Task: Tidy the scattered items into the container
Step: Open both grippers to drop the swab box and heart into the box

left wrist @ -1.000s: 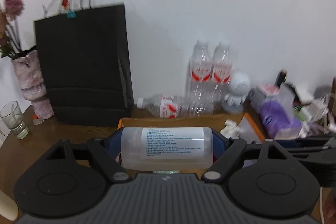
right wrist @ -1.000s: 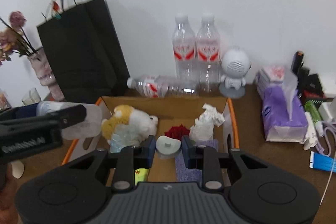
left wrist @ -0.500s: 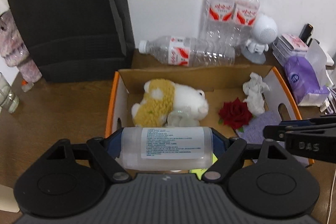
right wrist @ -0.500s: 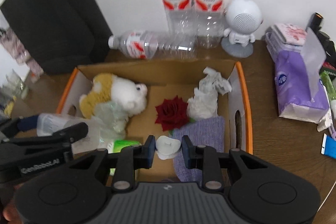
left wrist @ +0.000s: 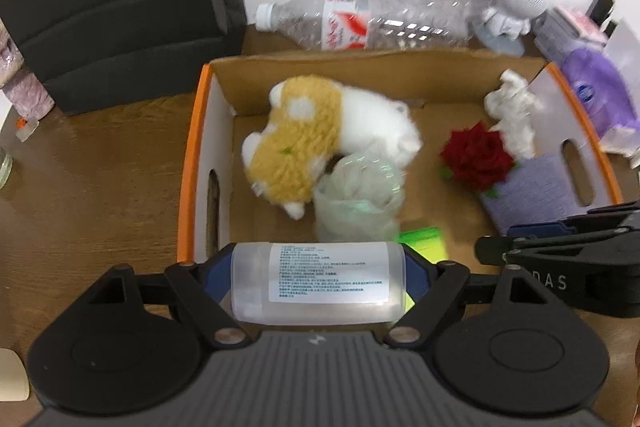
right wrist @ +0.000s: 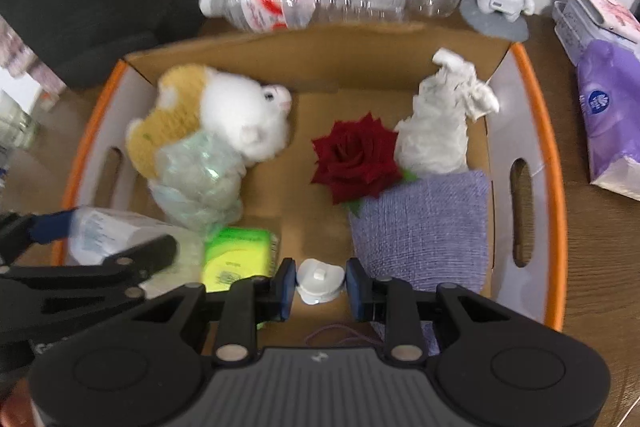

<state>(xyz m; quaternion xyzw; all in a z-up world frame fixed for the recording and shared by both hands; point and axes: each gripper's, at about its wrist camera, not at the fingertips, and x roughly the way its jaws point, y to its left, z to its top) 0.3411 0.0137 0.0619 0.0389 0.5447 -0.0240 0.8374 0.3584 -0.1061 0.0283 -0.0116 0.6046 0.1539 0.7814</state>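
My left gripper [left wrist: 318,283] jaws clamp a frosted labelled bottle [left wrist: 318,285] – right gripper [right wrist: 320,283] jaws pinch a small white cap [right wrist: 320,279], cardboard box [right wrist: 556,187] beyond both.

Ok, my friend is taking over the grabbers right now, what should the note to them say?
Left gripper: fingers shut on the frosted bottle, held sideways above the near left corner of the cardboard box.
Right gripper: fingers shut on a small white cap, above the box's near edge.
Already in the box: plush toy, crumpled plastic bag, red rose, crumpled tissue, purple cloth, green packet.
Left to do: probably lower and release both items inside. Water bottles and the tissue pack outside the box may not belong to the job.
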